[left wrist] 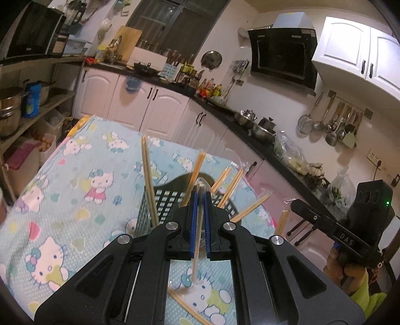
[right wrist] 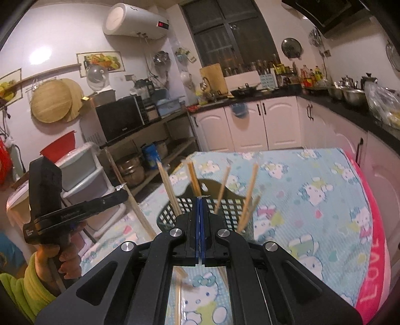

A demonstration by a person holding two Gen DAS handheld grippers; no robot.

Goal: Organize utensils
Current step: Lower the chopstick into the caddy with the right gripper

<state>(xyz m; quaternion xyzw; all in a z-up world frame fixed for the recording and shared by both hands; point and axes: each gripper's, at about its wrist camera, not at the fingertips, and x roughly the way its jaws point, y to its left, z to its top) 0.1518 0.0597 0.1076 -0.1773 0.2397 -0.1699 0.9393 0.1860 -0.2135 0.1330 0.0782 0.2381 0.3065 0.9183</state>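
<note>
The right tool (left wrist: 287,203) has the white letters "DAS" on its black side. The pink edge of the cloth (right wrist: 375,265) on the counter says "LOVE" in pale letters. The white water heater (right wrist: 136,21) on the wall shows red glowing numbers, but they are too blurry to read, and so is the small white print on the left tool (right wrist: 122,197).

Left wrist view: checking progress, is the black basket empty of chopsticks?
No, several wrapped chopsticks already stand in the black basket.
</note>
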